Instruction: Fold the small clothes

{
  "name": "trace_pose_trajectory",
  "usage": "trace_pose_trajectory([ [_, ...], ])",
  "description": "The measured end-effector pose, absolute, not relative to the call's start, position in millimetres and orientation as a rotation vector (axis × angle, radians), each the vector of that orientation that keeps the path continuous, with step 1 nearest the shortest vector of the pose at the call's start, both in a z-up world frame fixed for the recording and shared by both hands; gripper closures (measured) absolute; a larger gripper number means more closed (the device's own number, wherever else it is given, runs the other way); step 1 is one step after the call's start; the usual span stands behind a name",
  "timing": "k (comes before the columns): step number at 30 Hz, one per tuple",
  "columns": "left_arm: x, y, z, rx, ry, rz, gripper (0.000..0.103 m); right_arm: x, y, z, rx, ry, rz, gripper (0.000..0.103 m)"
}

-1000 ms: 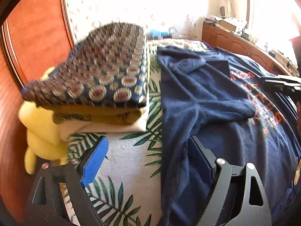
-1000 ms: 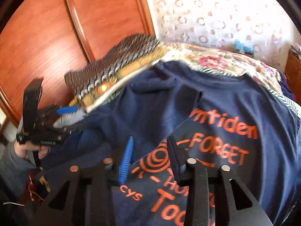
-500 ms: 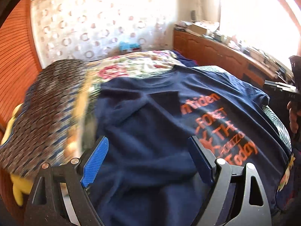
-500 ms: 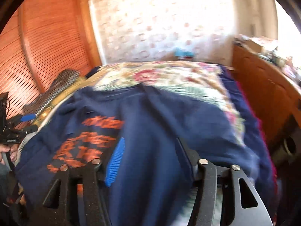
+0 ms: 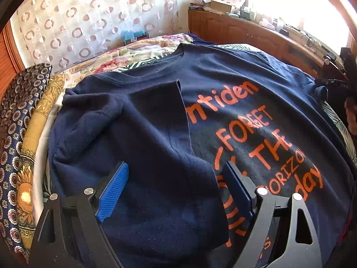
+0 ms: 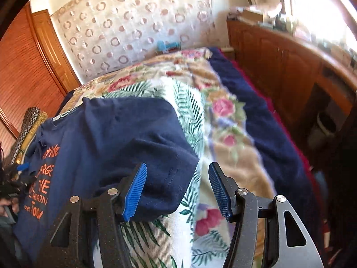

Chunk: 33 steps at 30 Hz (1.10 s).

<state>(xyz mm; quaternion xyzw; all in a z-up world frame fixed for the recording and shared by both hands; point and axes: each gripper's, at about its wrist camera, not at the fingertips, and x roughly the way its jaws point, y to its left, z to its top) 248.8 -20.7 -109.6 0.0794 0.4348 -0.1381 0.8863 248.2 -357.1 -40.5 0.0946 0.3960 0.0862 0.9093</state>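
A navy T-shirt with orange lettering (image 5: 234, 120) lies spread on the bed, its left side folded in over the print. My left gripper (image 5: 176, 178) is open, hovering over the folded-in flap (image 5: 145, 134). In the right wrist view the same shirt (image 6: 107, 134) lies to the left, its right sleeve (image 6: 165, 167) reaching between the fingers. My right gripper (image 6: 177, 178) is open over that sleeve edge and the bedspread. The right gripper shows at the far right of the left wrist view (image 5: 339, 82); its jaws are not readable there.
A stack of folded patterned cloths (image 5: 20, 120) lies left of the shirt. The bed has a leaf and flower bedspread (image 6: 223, 120) with a navy blanket (image 6: 250, 102) along its right side. A wooden cabinet (image 6: 279, 51) stands right, a wooden wardrobe (image 6: 24, 67) left.
Both grippers have swung to the right. The left now hovers over the shirt's folded flap instead of beside the stack. The right now sits over the right sleeve and bedspread.
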Motion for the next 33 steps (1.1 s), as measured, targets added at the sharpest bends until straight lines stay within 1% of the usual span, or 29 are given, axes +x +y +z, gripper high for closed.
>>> trace_pose_trajectory([
  [7, 248.9, -19.3, -111.5, 0.144, 0.910, -0.296, 0.016, 276.8, -381.7, -50.2, 0.254, 0.883, 0.213, 0.043],
  [8, 248.9, -19.2, -111.5, 0.145, 0.910, -0.296, 0.016, 276.4, -382.4, -48.0, 0.257, 0.885, 0.216, 0.051],
  [9, 248.4, -19.0, -111.4, 0.145, 0.909, -0.296, 0.016, 275.6, -385.8, -47.4, 0.258, 0.888, 0.220, 0.061],
  [10, 248.6, -18.9, -111.5, 0.146, 0.908, -0.295, 0.016, 275.6, -386.3, -47.1, 0.252, 0.890, 0.217, 0.067],
  [11, 248.9, -18.8, -111.6, 0.147, 0.908, -0.295, 0.016, 275.2, -386.0, -45.4, 0.242, 0.887, 0.221, 0.080],
  [12, 249.1, -18.5, -111.6, 0.147, 0.908, -0.295, 0.016, 274.2, -384.8, -42.9, 0.227, 0.882, 0.227, 0.089],
  [15, 249.2, -18.5, -111.7, 0.147, 0.908, -0.295, 0.016, 269.7, -371.7, -33.4, 0.139, 0.847, 0.202, 0.097],
  [18, 249.1, -18.8, -111.6, 0.147, 0.908, -0.295, 0.016, 264.8, -357.6, -13.4, 0.040, 0.797, 0.191, 0.099],
  [24, 249.7, -18.9, -112.0, 0.145, 0.909, -0.296, 0.016, 260.4, -304.3, 37.6, -0.110, 0.679, 0.260, 0.100],
  [27, 249.7, -18.6, -112.0, 0.143, 0.910, -0.297, 0.016, 258.4, -262.7, 48.5, -0.168, 0.648, 0.344, 0.100],
  [30, 250.1, -18.5, -111.6, 0.142, 0.910, -0.299, 0.016, 256.5, -229.0, 42.1, -0.187, 0.660, 0.428, 0.100],
  [31, 250.8, -18.0, -111.3, 0.137, 0.909, -0.303, 0.016, 256.4, -221.4, 37.3, -0.195, 0.673, 0.440, 0.098],
  [33, 247.6, -15.2, -107.3, 0.117, 0.891, -0.326, 0.016, 255.8, -213.1, 27.3, -0.203, 0.701, 0.445, 0.084],
])
